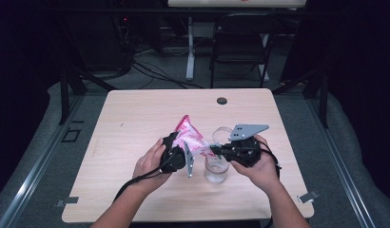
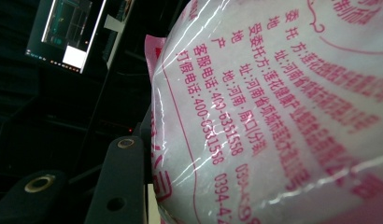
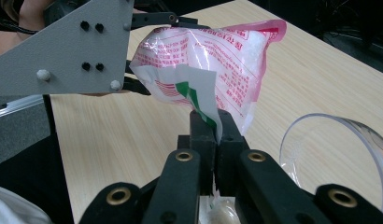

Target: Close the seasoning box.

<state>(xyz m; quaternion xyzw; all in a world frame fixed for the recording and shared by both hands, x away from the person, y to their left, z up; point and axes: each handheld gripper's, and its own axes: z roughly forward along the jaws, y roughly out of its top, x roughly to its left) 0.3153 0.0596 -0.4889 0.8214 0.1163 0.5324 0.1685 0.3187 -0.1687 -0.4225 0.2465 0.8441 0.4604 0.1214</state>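
Both grippers — left gripper [image 1: 176, 153], right gripper [image 1: 217, 150] — are black, with grey three-cornered plates, brass-ringed screws and trailing black cables.

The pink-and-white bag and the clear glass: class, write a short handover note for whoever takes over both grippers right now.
Left gripper: clamped on the pink-and-white bag, held above the table.
Right gripper: shut on the bag's torn corner flap.
Clear glass: upright on the table, below the right gripper.
Done: bag lifted, corner gripped.
Left: probably finish opening the corner and pour into the glass.
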